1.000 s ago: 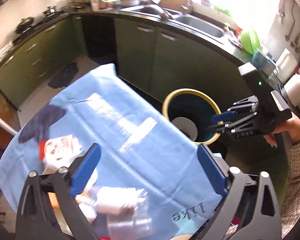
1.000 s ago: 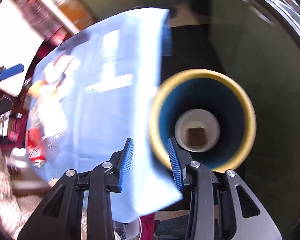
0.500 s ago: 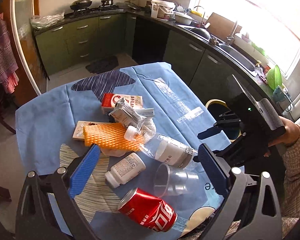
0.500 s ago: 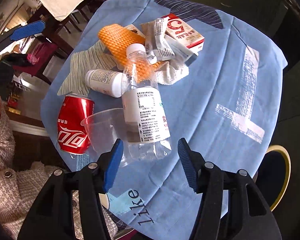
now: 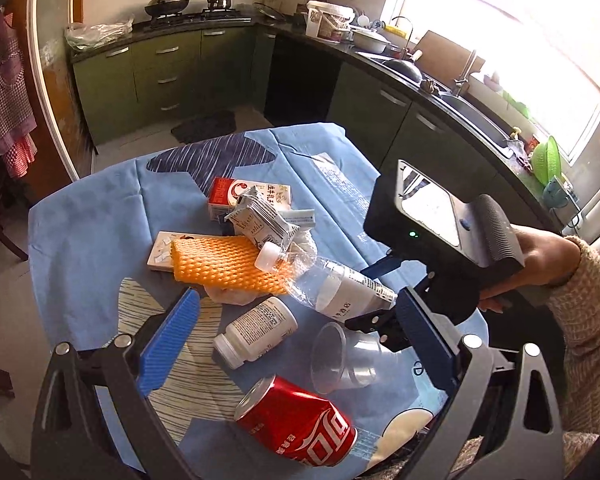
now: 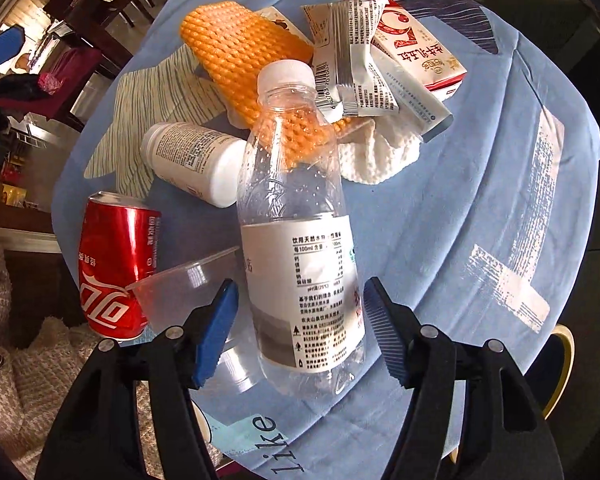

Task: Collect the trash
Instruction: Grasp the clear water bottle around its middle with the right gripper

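Blue tablecloth [image 6: 440, 200], right gripper [image 6: 300, 334] opening astride bottle [image 6: 300, 240]

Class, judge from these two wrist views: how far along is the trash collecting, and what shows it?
Done: nothing visible; the bin interior is out of view. In hand: the right tool straddles the clear bottle, jaws opening, pads not touching. The left tool is open above the pile. Left: the can, plastic cup, pill bottle, orange netting, carton and wrappers.
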The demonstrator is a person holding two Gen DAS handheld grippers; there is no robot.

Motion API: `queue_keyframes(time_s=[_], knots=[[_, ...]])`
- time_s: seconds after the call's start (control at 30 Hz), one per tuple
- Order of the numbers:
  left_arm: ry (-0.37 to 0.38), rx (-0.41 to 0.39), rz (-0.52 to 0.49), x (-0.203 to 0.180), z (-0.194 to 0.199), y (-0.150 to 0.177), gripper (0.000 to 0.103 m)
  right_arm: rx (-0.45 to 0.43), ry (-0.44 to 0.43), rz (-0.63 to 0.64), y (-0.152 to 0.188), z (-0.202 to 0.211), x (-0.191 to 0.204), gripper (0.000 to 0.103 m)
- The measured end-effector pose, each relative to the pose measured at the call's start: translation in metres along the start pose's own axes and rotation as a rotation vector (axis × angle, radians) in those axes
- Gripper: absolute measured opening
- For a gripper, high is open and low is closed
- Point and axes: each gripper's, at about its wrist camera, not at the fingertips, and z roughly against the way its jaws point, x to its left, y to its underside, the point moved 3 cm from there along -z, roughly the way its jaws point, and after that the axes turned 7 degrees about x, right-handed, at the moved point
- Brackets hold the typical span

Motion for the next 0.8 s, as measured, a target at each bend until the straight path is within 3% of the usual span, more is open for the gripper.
queue_keyframes(time_s=[0.23,0.5,0.8], knots=[[-0.004,0.006,-0.003,-0.002,-0.002,0.0,0.094,-0.034,0.002,-0.035,0.0,-0.008,-0.004,0.058],[0.007,0.026,-0.025,-0.012,-0.015,0.0,0.094,-0.14,-0.041,-0.109,0.038,0.03,-0.027,0.057],[0.019,0.038,-0.056,-0.027,-0.024,-0.005,0.094,-0.187,-0.18,-0.146,0.085,0.041,-0.035,0.056]])
